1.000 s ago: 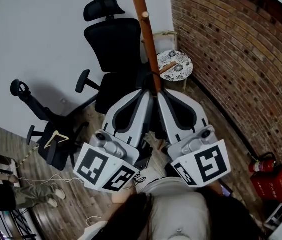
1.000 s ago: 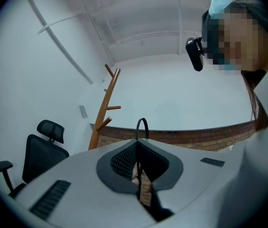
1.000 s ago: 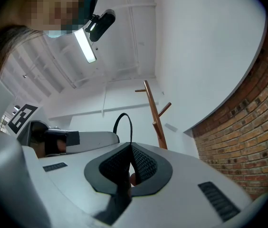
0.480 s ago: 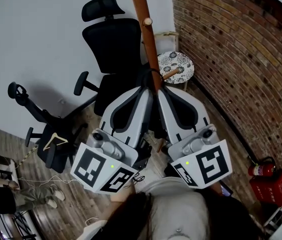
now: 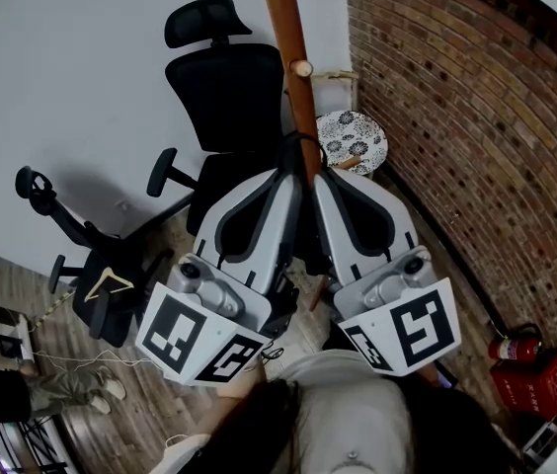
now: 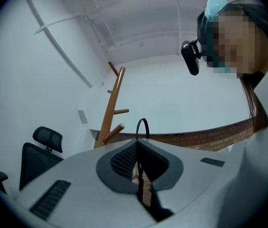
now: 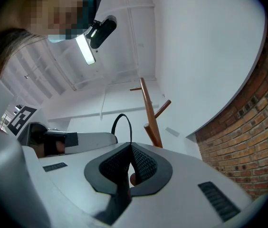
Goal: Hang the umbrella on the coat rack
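Observation:
Both grippers are held side by side against the wooden coat rack pole (image 5: 286, 38). My left gripper (image 5: 288, 174) and right gripper (image 5: 320, 178) are each shut on the umbrella's black strap, whose loop (image 5: 296, 146) stands up between their tips. The loop sits just below a peg (image 5: 304, 68). In the left gripper view the loop (image 6: 142, 127) rises above the shut gripper (image 6: 137, 142), with the rack (image 6: 111, 110) behind it to the left. The right gripper view shows the loop (image 7: 122, 123) above its gripper (image 7: 130, 147), next to the rack (image 7: 150, 112). The umbrella's body is hidden under the grippers.
A black office chair (image 5: 227, 87) stands behind the rack, and a second chair with a hanger (image 5: 101, 279) on it is at the left. A patterned round stool (image 5: 354, 138) sits by the brick wall (image 5: 456, 117). A fire extinguisher (image 5: 506, 349) is low right.
Both grippers stay shut together on the strap. The rack's pegs have shifted down in the head view, so the upper peg now lies closer to the loop.

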